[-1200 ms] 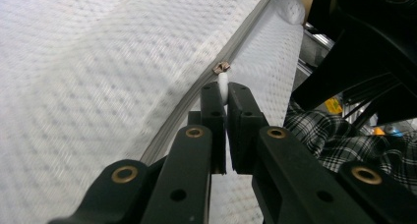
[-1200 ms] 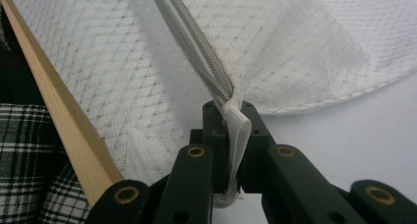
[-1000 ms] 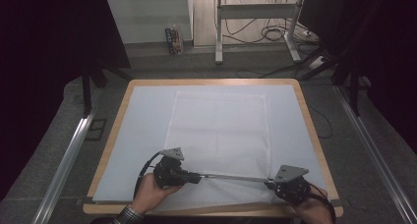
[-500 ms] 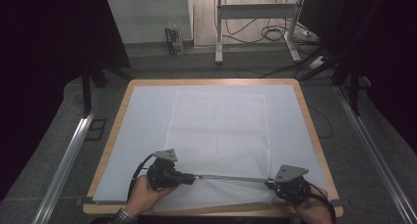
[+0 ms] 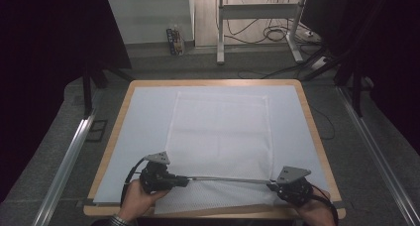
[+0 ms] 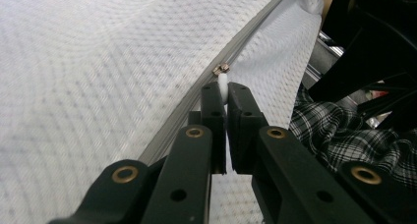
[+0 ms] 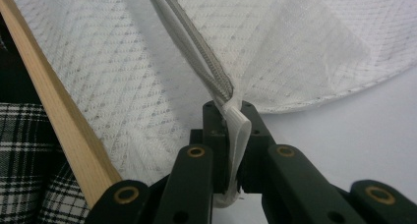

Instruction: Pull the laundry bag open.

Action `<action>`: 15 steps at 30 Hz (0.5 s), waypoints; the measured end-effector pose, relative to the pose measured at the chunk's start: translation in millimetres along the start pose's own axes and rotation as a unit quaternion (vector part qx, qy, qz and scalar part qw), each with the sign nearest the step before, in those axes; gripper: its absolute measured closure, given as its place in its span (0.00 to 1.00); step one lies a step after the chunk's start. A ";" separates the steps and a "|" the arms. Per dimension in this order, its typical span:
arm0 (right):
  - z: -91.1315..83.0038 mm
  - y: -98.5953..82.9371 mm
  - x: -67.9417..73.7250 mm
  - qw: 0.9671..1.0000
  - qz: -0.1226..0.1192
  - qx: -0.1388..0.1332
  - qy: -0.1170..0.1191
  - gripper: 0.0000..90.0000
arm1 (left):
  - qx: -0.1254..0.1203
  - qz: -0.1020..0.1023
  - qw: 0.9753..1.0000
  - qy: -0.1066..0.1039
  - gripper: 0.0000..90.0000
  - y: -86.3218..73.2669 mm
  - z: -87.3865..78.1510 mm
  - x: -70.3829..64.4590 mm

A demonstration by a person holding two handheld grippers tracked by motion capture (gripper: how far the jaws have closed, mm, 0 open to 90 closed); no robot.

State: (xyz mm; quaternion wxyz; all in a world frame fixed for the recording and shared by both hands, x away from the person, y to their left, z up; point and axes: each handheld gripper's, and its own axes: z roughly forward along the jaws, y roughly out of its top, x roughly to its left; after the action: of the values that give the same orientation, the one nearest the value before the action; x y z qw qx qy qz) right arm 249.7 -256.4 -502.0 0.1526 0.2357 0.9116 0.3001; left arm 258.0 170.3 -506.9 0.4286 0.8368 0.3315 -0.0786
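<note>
A white mesh bag lies flat on the white-covered table. Its grey zipper runs taut along the near edge between my two grippers. My left gripper is shut on the small white zipper pull, just behind the metal slider. My right gripper is shut on the white fabric tab at the zipper's end. A hand holds each gripper at the table's front edge.
The table's wooden rim frames the white cover, and it runs close to the right gripper's left side. Plaid fabric shows below the table edge. Metal rails flank the table. Desk legs and cables stand beyond it.
My left gripper has slid a little to the left along the zipper line, holding the pull. The right gripper has stayed in place on the tab.
</note>
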 end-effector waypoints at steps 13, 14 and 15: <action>0.3 -0.4 -0.6 1.000 0.000 0.001 0.002 0.94 | -0.009 -0.018 1.000 0.017 0.97 -17.3 -17.1 2.8; 0.3 -0.5 -0.6 1.000 0.000 0.001 0.002 0.93 | -0.010 -0.020 1.000 0.021 0.97 -19.0 -18.5 3.1; 0.4 -0.5 -0.7 1.000 0.000 0.002 0.001 0.93 | -0.009 -0.021 0.999 0.024 0.97 -20.5 -20.5 3.4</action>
State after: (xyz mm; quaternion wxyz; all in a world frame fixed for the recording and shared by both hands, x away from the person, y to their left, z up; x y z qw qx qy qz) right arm 250.2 -256.9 -502.5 0.1509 0.2359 0.9123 0.2987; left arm 244.8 196.2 -509.3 0.4263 0.8275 0.3598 -0.0639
